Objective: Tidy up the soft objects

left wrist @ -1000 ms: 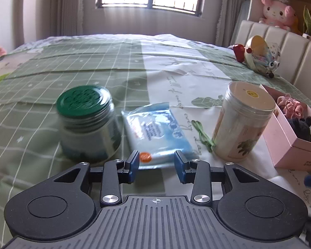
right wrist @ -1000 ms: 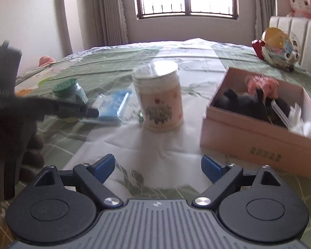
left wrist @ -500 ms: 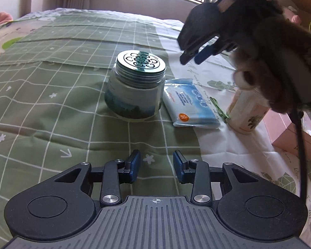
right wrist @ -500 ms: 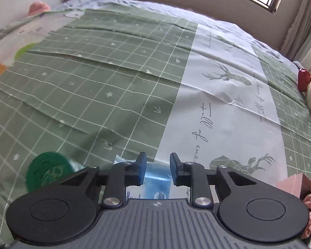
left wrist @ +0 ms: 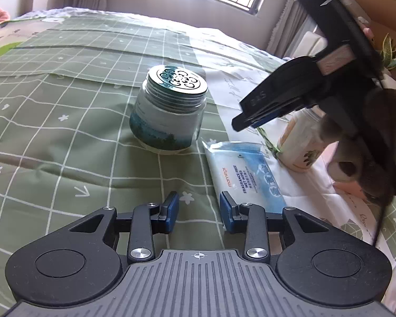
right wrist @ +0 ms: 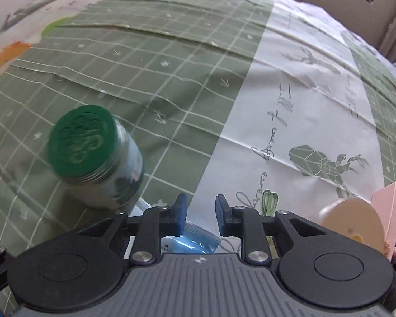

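The wipes pack [left wrist: 246,174] is flanked by a jar [left wrist: 170,113] and a canister [left wrist: 301,145]; both the left gripper [left wrist: 199,207] and the right gripper [right wrist: 200,215] are held narrowly apart, empty.

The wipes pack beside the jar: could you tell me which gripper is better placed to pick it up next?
Probably the right gripper: it hangs just above the wipes pack, pointing down, jaws narrowly apart and empty. The left gripper sits nearer the pack's near corner, offset toward the jar side.

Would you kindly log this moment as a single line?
left gripper: open, empty | right gripper: narrowly open, empty, above wipes pack | jar: upright on bed
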### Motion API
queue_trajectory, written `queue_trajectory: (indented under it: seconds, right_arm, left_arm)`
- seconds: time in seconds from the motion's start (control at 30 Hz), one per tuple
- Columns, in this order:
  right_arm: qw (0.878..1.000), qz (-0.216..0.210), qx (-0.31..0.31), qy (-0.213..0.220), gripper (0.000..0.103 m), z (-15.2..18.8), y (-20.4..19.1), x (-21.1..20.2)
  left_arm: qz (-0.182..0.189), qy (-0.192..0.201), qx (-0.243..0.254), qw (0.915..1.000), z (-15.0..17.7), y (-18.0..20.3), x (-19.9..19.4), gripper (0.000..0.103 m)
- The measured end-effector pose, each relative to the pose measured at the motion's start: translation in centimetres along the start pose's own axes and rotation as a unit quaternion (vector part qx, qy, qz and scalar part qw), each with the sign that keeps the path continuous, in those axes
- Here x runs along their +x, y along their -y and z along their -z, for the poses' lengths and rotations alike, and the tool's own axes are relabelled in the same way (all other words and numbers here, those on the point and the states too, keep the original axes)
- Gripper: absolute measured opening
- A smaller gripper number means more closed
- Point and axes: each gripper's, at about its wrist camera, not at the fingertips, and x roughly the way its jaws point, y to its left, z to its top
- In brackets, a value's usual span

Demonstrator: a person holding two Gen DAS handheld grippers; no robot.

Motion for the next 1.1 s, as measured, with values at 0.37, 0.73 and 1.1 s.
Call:
queue_trajectory:
  seconds: [0.37,0.73,1.1]
  right_arm:
    - [0.982,0.048,0.062,0.172,0.066,14.5,5.0,-9.5]
    - [0.972,0.088,0.147,0.161,0.077,23.0,8.8,-5.5]
    - [0.969,0.070,0.161,0.172,0.086,23.7,9.2,-5.2]
  left_arm:
    - [-0.028,0.005,0.103,0.9943,-0.8,7.9,2.3,0.038]
    - [-0.066,-0.033,0.167,0.9832,-0.2,13.1,6.2,0.055]
    - [-0.078,0.024,0.059,0.9949,-1.5,9.1,4.5,0.062]
